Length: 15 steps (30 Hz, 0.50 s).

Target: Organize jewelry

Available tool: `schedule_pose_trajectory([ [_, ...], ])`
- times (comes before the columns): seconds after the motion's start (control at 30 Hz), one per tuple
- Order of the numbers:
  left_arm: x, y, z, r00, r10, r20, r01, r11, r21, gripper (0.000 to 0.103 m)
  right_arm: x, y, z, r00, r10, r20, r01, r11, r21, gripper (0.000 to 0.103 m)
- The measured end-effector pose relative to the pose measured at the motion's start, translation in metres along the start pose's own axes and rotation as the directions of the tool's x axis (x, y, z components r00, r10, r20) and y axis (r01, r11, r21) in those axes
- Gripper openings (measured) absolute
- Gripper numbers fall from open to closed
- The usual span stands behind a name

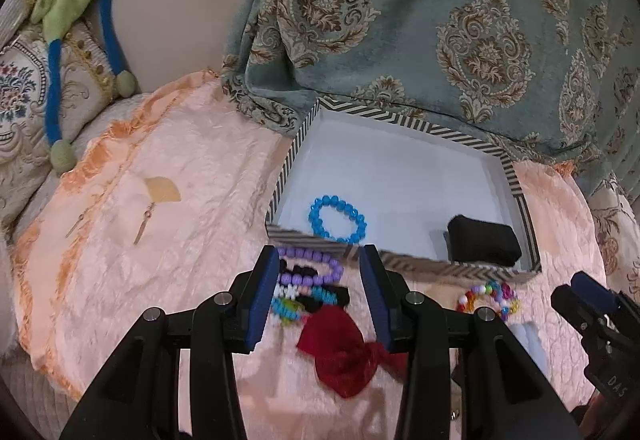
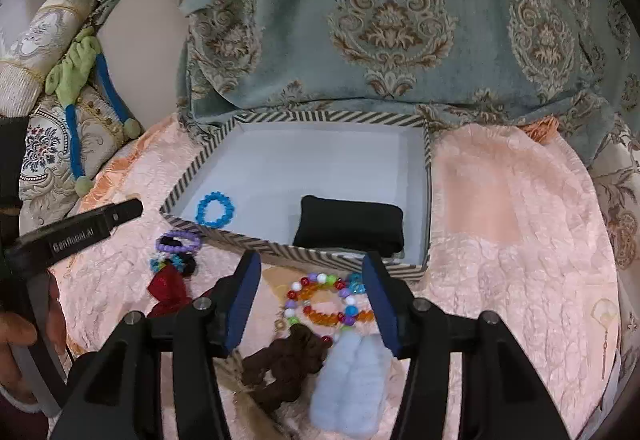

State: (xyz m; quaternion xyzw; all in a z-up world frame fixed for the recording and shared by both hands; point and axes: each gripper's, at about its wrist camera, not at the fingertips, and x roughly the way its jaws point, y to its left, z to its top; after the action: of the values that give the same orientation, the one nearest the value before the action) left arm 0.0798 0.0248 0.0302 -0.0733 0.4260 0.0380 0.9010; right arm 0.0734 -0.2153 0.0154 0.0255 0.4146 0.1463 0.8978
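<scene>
Hovering with fingers apart and empty, left gripper [image 1: 320,292] above purple bracelet [image 1: 316,266] and red bow [image 1: 340,352], right gripper [image 2: 312,300] above multicolour bracelet [image 2: 324,300], blue bracelet [image 2: 215,209] and black cushion [image 2: 348,224] inside striped box [image 2: 300,250], all on peach cloth [image 2: 512,240].

Striped-rim tray [image 2: 208,155], white inside, sits on the peach cloth. In it: blue bead bracelet [image 2: 215,209] flat near my front-left corner, black cushion [image 2: 348,230] against the front wall, well apart from it.

Outside, just in front of the front wall: purple bead bracelet [image 1: 316,268] on a small heap with a black hair tie [image 1: 320,298] and a teal-green beaded band [image 1: 286,310], dark red bow [image 1: 340,354] touching that heap.

Further right: multicolour bead bracelet [image 2: 328,302] flat on the cloth, brown scrunchie [image 2: 286,368] and pale blue fluffy piece [image 2: 352,380] side by side, just nearer me.
</scene>
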Motion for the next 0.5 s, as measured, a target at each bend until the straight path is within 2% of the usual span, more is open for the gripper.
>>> schedule_pose_trajectory([
  [0.5,-0.05,-0.01,-0.033,0.997,0.04,0.062,-0.042,0.998,0.035,0.025,-0.045,0.022,-0.02,1.0,0.001,0.03,0.0,1.0,-0.029,0.058],
])
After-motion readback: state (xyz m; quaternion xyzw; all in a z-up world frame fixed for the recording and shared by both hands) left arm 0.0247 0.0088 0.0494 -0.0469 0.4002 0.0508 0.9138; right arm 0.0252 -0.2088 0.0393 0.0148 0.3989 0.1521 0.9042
